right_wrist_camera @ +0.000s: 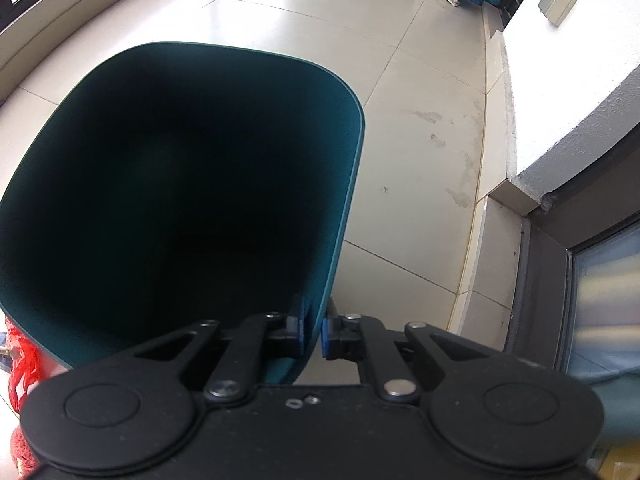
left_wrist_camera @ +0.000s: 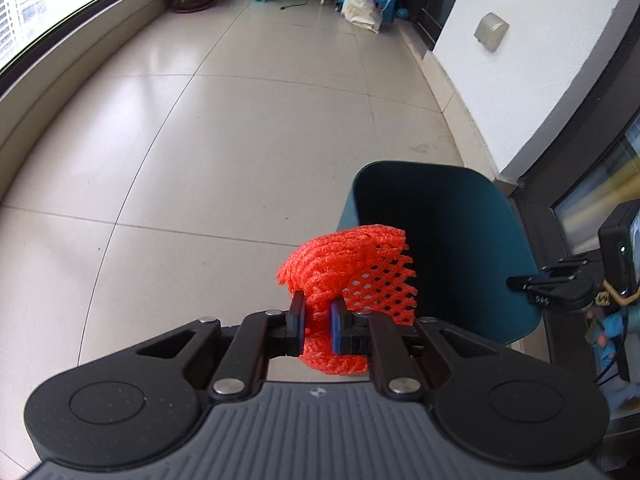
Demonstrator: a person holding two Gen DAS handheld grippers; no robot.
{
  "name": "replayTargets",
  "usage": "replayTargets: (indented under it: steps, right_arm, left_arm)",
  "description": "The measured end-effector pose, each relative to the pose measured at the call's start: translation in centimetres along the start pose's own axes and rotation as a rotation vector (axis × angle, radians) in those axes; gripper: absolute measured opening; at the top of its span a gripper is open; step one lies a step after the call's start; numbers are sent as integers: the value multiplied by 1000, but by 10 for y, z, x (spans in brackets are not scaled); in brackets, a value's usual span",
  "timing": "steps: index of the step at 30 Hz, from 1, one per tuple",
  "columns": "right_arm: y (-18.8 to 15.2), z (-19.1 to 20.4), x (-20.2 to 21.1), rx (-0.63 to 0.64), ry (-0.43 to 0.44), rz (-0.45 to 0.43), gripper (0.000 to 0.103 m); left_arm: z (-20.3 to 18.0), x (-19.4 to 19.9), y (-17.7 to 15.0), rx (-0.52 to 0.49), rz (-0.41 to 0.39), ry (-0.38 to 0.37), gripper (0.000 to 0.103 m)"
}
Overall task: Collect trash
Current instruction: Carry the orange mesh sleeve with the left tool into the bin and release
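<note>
Beside the bin (left_wrist_camera: pixel 440 240), just left of its rim, the left hand-held gripper (left_wrist_camera: pixel 318 316) is clamped on a bunched red foam net (left_wrist_camera: pixel 352 264), which it holds up off the floor (left_wrist_camera: pixel 200 140). Part of the net overlaps the bin's near left wall in the left wrist view, but the net looks to be outside the opening and not yet over it. On the bin's right wall the right hand-held gripper (right_wrist_camera: pixel 314 328) is pinched shut on the rim, one pad inside and one outside, which looks like a steadying hold. My reading is that the pickup of this piece is done, and what remains is to carry it over the opening and let go. Inside the bin all is dark in both views; I cannot tell whether anything already lies at the bottom. Low to the left of the bin, at the edge of the right wrist view, more red stuff (right_wrist_camera: pixel 20 360) shows, too cut off to name, so more trash may be waiting. Far beyond the bin, a white bag (left_wrist_camera: pixel 360 10) sits on the floor.
</note>
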State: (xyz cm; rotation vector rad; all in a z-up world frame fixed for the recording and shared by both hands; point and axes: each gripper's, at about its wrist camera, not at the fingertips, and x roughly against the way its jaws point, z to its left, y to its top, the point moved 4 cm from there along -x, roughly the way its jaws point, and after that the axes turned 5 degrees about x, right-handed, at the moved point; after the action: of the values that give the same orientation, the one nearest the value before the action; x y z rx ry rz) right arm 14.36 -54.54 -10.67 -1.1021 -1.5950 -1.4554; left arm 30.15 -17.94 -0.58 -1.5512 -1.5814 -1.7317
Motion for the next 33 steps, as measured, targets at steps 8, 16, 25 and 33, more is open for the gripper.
replayTargets:
  steps: [8,16,25,33]
  right_arm:
    - [-10,6,7,1,-12,1,7]
    - [-22,10,20,52,1,-14,7]
    - [-18,12,18,85,-2,-24,5]
    - [-19,4,10,75,-3,-16,5]
  left_arm:
    - [-77,-72,9,-75,129,-27,11]
    - [-112,-135,-30,-143,267,37,12]
    - [-133,-161,-57,-193,369,60,23]
    - [-128,-155,-59,-155,345,1,60]
